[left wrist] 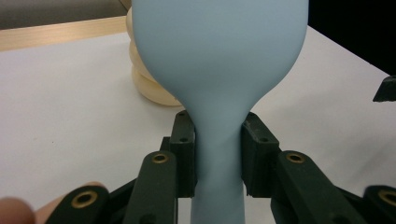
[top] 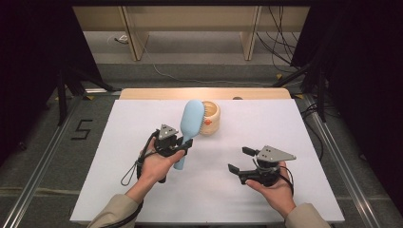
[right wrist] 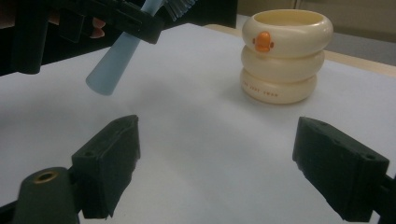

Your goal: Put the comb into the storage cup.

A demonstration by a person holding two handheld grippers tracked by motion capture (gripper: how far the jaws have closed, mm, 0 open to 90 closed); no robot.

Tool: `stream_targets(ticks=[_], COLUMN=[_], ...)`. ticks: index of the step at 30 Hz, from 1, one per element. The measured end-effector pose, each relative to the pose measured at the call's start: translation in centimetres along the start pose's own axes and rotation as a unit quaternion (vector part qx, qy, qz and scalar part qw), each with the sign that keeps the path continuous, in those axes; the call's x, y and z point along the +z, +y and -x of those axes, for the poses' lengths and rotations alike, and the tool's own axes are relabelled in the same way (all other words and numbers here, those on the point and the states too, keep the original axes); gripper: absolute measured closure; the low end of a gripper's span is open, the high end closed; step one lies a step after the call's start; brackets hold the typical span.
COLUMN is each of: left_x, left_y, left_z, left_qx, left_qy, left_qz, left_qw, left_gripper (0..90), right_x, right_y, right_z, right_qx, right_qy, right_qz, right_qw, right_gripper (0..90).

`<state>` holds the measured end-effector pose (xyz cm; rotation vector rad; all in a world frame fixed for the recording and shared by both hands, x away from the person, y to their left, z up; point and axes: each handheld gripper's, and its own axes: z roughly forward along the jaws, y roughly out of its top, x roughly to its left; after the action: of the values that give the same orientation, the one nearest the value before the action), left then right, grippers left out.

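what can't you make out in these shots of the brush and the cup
- Small print on the cream cup: too small to read in the right gripper view.
- Inside of the cup: hidden by its rim there, and by the blue hairbrush in the high view.
- Brush bristles: the left gripper view sees the brush's smooth back; the frame's top edge cuts them off in the right gripper view.
- Brush handle end: cut off by the bottom edge in the left gripper view.

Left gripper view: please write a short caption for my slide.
Left tool clamps the neck of a light blue hairbrush, with a cream ringed cup behind it on the white table.
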<state>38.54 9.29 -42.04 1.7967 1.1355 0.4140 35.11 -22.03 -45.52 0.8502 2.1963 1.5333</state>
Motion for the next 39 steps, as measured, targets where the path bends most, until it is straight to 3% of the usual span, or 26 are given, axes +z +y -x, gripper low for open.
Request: stream_targets(ticks=[13,39], left_x=[0.3,1.4], left_y=[-0.2,-0.2], left_z=[0.6,2.4], left_qx=[0.002,0.014], left_qy=[-0.008,-0.024], left_qz=[0.003,-0.003], left_qw=[1.0,0.9996], left_gripper=[69.5,69.5], right_x=[0.5,3.3], right_y=[0.3,0.9], right_z=[-0.4,-2.1], right_qx=[-0.001,-0.01], right_qy=[0.003,0.033], right_qz=[0.002,-0.013], right_qw=[1.0,0.9993], right_gripper=[16.0,16.0])
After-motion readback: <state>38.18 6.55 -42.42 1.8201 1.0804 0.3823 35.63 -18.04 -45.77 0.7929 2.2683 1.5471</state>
